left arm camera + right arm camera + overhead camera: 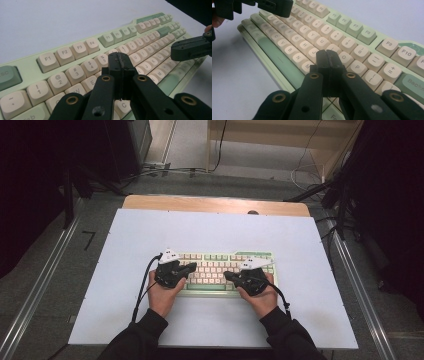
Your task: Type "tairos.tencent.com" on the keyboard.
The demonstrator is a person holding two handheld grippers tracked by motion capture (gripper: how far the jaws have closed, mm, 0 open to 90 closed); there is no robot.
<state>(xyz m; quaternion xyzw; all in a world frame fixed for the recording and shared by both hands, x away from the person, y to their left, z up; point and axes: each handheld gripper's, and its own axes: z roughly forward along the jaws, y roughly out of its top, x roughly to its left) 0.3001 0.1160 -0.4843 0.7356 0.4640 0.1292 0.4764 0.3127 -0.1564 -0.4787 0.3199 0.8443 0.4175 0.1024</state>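
A pale green keyboard (215, 268) with cream keys lies in the middle of a white mat. My left gripper (192, 267) is over the keyboard's left half, its jaws shut with nothing between them. In the left gripper view its tip (119, 57) sits just above the keys (75, 50) near the number row. My right gripper (228, 276) is over the right half, also shut and empty. Its tip (327, 54) hovers by the K and O keys of the keyboard (352, 27). Whether either tip touches a key I cannot tell. Both tips point inward toward each other.
The white mat (215, 230) covers a wooden table (215, 204), with bare mat on all sides of the keyboard. Metal rails (45, 285) run along both sides on the floor. Cables and dark stands lie beyond the far edge.
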